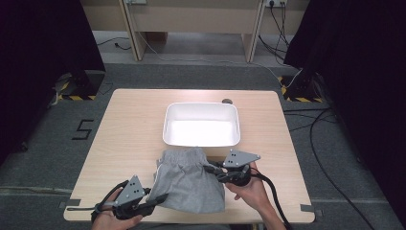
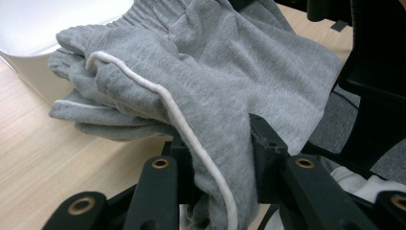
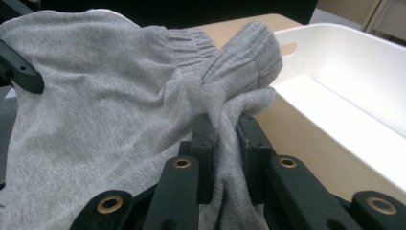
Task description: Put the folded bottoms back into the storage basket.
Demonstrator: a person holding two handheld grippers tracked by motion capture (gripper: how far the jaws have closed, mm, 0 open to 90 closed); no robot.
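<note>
A pair of grey shorts lies on the near half of the wooden bench, just in front of a white plastic tub that sits toward the far middle. The garment's long axis runs roughly from the tub toward the person, with the gathered elastic waistband at the far end, almost touching the tub's near wall, and the leg hems at the near edge of the bench. The left gripper comes in from the near left and its fingers are clamped on a fold of grey cloth at the lower left corner, beside a line of white piping (a trim that runs along the side seam). The right gripper reaches in from the right side, its fingers pinched on a bunch of fabric near the waistband, with the tub close on that side. The cloth between the two grips is loose and rumpled.
</note>
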